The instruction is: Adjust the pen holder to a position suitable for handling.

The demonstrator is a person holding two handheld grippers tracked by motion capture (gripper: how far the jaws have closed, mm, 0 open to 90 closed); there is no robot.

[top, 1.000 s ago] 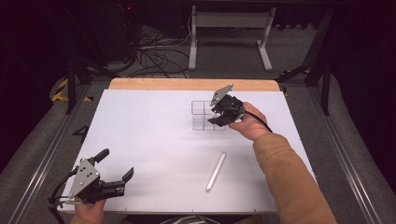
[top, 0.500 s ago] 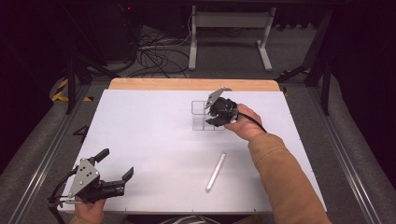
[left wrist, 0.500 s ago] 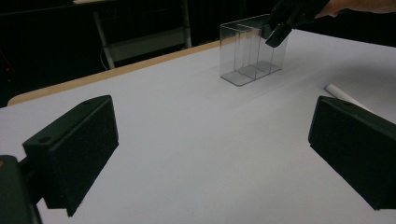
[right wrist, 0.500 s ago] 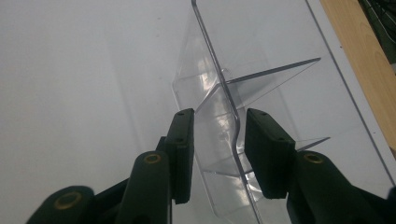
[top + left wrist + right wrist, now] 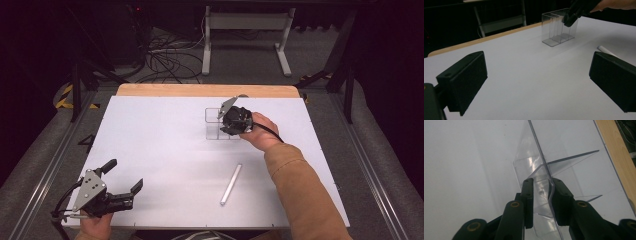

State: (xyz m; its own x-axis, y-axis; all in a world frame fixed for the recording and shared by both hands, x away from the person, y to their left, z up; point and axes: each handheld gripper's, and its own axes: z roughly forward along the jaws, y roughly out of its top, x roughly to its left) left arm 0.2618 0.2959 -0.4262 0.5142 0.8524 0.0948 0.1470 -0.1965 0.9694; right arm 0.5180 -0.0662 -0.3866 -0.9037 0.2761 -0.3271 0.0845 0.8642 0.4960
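Right gripper at the far middle of the white tabletop, fingers just closing narrow astride a wall of the clear acrylic divided organizer; left gripper near the front edge, fingers spread wide, holding nothing.

The right gripper hides part of the clear organizer.

right claw reaching far across, jaws just been closing, narrow; left claw low near person, jaws wide apart
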